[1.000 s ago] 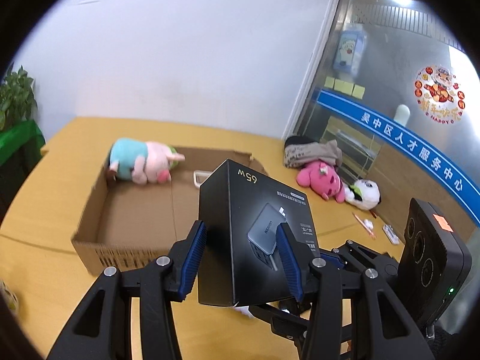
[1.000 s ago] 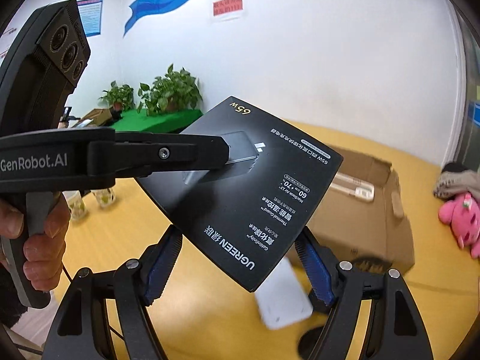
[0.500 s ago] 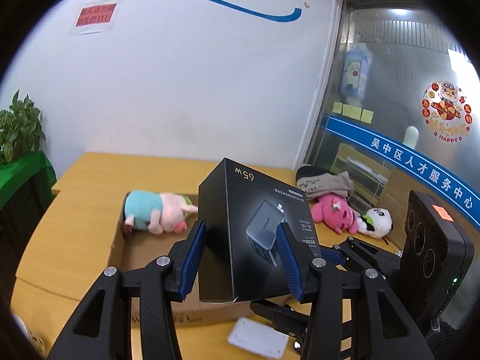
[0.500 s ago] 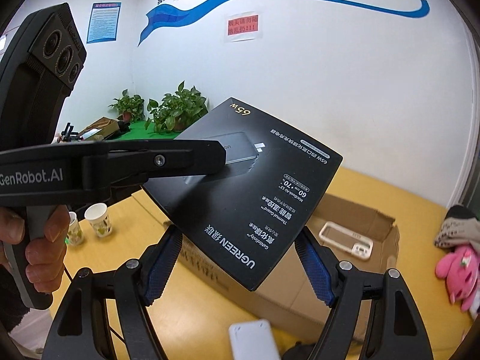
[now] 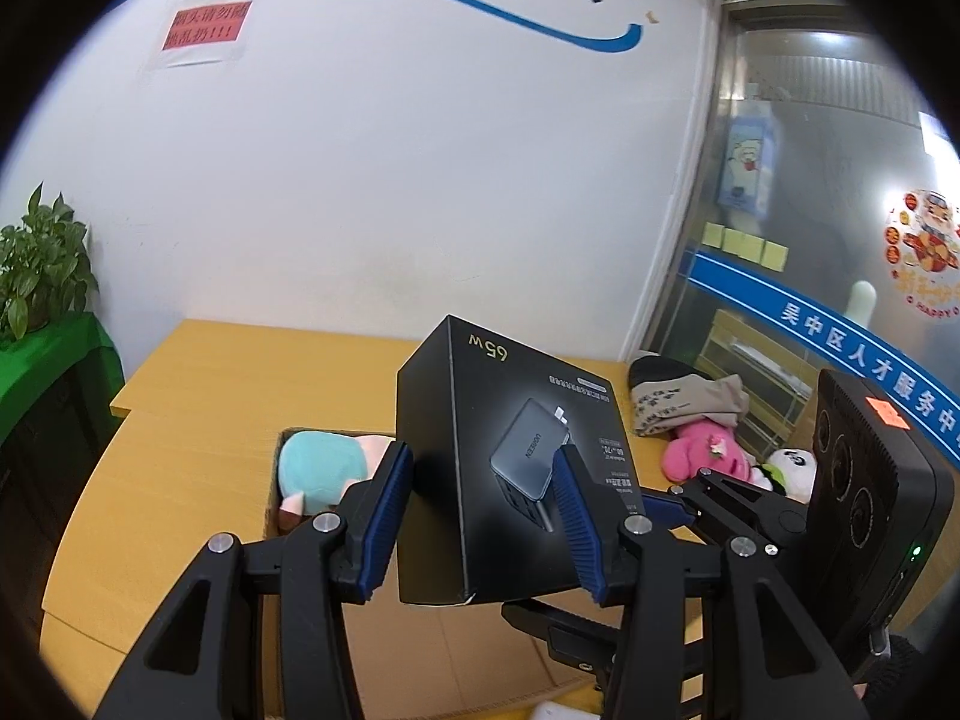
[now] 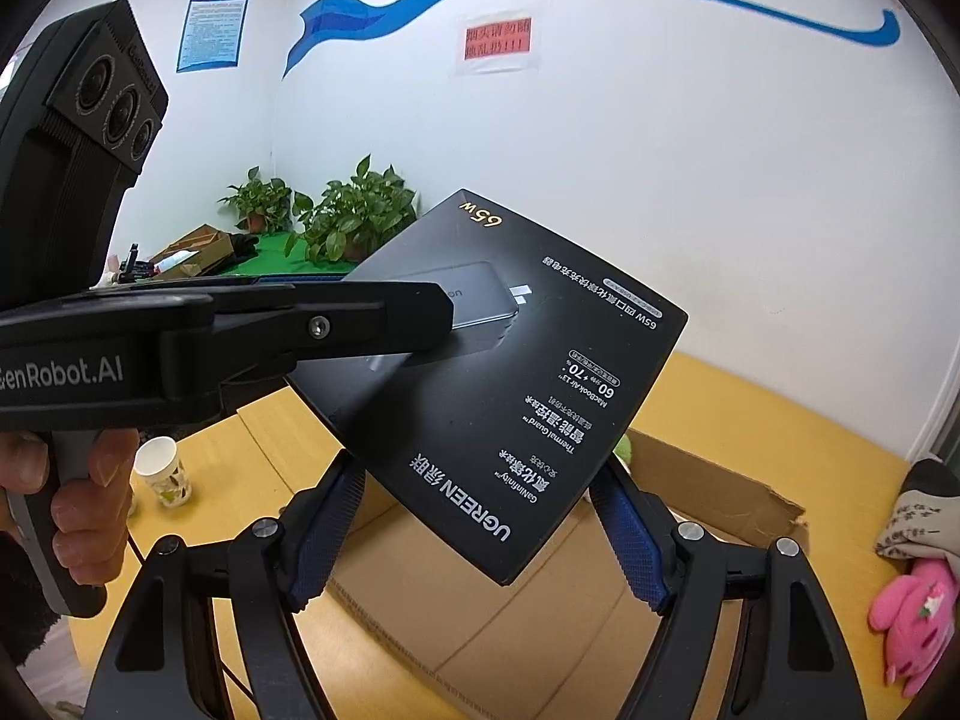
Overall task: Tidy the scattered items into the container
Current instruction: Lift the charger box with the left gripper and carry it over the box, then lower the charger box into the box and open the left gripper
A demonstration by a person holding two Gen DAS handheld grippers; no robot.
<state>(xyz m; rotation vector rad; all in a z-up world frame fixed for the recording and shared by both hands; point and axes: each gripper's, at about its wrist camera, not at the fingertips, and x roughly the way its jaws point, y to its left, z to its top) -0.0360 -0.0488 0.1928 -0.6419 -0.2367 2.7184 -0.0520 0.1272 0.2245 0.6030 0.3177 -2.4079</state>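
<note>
A black UGREEN charger box [image 5: 480, 420] is held in the air between both grippers, above the open cardboard box [image 5: 420, 660]. My left gripper [image 5: 483, 519] is shut on the charger box across its sides. My right gripper [image 6: 480, 534] also clamps the charger box [image 6: 516, 396] at its lower corner, with the left gripper's finger [image 6: 336, 324] lying across its face. A teal and pink plush pig [image 5: 324, 468] lies inside the cardboard box [image 6: 480, 618] at its far end.
On the yellow table [image 5: 198, 396], a pink plush [image 5: 702, 456], a panda plush [image 5: 786, 468] and a grey cloth bundle [image 5: 690, 402] lie to the right. A white flat device [image 5: 564, 711] lies by the box's near side. Paper cup [image 6: 162, 471] and potted plants [image 6: 354, 222] stand left.
Both grippers have lifted the charger box higher and carried it forward over the cardboard box. The box and table now sit lower in both views.
</note>
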